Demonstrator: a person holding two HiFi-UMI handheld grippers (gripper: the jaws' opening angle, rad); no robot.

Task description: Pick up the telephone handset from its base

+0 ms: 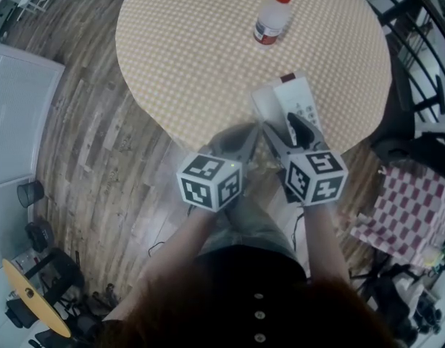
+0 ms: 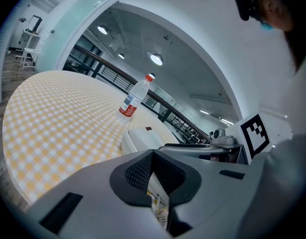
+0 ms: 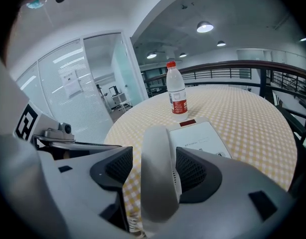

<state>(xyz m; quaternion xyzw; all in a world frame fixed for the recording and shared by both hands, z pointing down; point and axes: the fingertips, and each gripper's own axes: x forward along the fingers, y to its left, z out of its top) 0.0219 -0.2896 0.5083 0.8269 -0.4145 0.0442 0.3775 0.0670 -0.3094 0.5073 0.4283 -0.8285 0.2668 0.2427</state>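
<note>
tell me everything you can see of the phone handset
The handset is white, smooth and plastic-looking, a long rounded bar. It lies lengthwise along the left part of the white base, near the closer edge of the checked tablecloth, and is not yet lifted. It sits between the open jaws of the right tool. A gap shows at one pad, and whether the other touches it is unclear.
</note>
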